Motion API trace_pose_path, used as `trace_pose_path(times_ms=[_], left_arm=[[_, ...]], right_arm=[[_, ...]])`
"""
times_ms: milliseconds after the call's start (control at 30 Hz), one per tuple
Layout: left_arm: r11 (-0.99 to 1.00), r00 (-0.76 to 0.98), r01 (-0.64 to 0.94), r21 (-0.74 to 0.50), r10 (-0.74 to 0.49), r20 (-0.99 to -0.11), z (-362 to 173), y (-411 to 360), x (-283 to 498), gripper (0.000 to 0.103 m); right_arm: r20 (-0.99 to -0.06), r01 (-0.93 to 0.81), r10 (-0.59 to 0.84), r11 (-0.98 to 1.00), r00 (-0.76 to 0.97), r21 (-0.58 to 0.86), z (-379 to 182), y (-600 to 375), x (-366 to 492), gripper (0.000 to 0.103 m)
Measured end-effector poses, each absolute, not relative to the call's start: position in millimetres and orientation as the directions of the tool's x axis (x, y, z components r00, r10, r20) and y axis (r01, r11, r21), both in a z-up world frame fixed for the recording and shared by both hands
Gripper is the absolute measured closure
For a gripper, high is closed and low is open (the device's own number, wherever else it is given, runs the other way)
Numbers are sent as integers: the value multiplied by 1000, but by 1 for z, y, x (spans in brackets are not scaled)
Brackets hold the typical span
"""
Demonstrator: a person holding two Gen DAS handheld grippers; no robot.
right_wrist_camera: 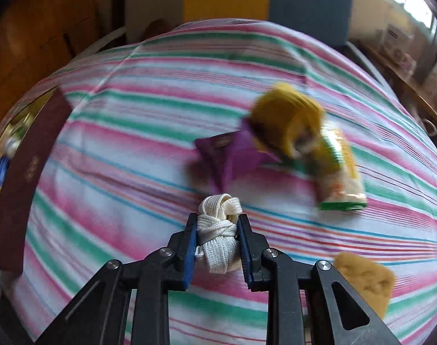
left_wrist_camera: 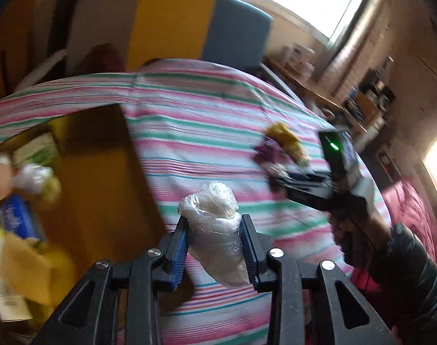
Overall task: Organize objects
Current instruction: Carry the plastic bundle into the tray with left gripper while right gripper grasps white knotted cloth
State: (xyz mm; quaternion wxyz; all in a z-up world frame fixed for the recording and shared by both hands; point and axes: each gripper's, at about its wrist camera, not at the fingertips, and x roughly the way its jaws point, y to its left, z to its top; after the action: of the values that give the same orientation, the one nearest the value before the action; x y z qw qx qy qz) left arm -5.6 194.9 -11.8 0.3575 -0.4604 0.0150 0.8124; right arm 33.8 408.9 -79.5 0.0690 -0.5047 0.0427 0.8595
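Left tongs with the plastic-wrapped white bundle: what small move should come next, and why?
Probably carry it leftward over the open box and let go. The left tongs are shut on the plastic-wrapped white bundle, held above the striped cloth, and the box to the left already holds other items.

The left gripper (left_wrist_camera: 214,243) is clamped on a plastic-wrapped white bundle (left_wrist_camera: 215,230) between its jaws, above a striped cloth (left_wrist_camera: 189,132). Left of the jaws sits an open cardboard box (left_wrist_camera: 103,178) holding packets. Beyond the jaws to the right, the right gripper (left_wrist_camera: 279,172) reaches toward blurred yellow and purple packets (left_wrist_camera: 281,143).
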Motion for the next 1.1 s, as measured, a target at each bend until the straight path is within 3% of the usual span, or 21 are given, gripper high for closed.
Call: trace_pose_path(times_ms=[400, 767, 900, 1100], left_arm=[[-873, -424, -343, -346, 472, -773, -8, 115, -89, 69], [-914, -397, -282, -291, 388, -832, -39, 136, -171, 69], [-939, -401, -268, -213, 310, -862, -61, 146, -194, 69], [-954, -381, -233, -189, 268, -885, -84, 143, -208, 56]], right_arm=[[-872, -159, 107, -987, -478, -34, -81, 402, 31, 77], [-869, -150, 110, -988, -482, -42, -82, 401, 32, 77], [-869, -149, 108, -988, -483, -39, -82, 402, 32, 77], [-868, -153, 105, -988, -485, -35, -82, 402, 32, 77]])
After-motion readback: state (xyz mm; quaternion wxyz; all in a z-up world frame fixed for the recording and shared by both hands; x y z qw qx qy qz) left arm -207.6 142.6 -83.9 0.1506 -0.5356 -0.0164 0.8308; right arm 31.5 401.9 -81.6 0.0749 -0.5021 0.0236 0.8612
